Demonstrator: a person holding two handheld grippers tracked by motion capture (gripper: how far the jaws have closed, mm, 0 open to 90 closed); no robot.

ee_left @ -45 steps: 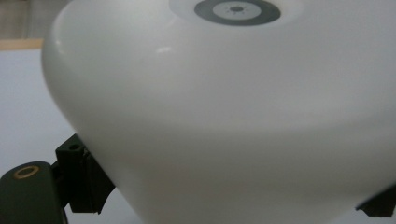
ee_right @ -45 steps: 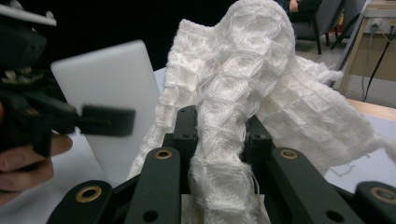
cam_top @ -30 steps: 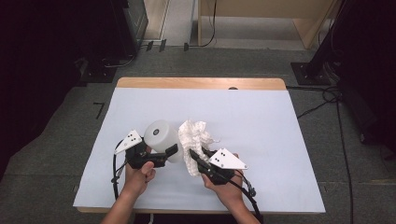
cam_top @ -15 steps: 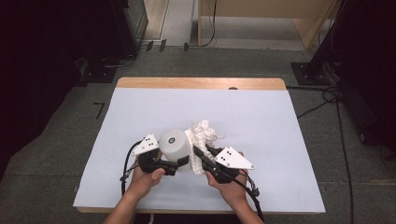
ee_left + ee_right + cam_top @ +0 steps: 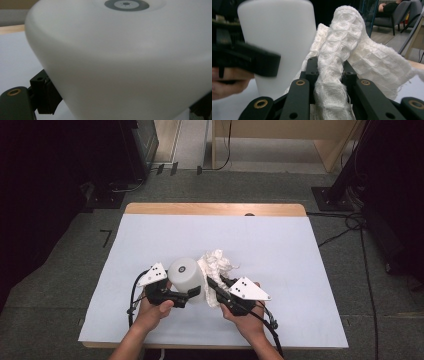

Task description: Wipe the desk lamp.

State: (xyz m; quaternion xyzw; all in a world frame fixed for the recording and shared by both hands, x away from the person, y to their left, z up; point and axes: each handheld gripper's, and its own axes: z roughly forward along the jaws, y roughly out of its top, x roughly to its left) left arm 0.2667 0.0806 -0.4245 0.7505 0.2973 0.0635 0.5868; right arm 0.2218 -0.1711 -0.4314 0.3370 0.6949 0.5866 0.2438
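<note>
High view: on the table [image 5: 300, 250], the left tool [image 5: 192, 292] clamps a white jar [image 5: 186, 277] standing upright (no label readable). Left gripper view: a grey ring marks its top. Right gripper view: the right tool [image 5: 328, 67] pinches a white cloth [image 5: 342, 45] touching the jar.

- You will find no readable word, brand or number on anything here.
- The white container [image 5: 125, 62] carries on its top a grey ring mark [image 5: 126, 4], with no letters you can read.
</note>
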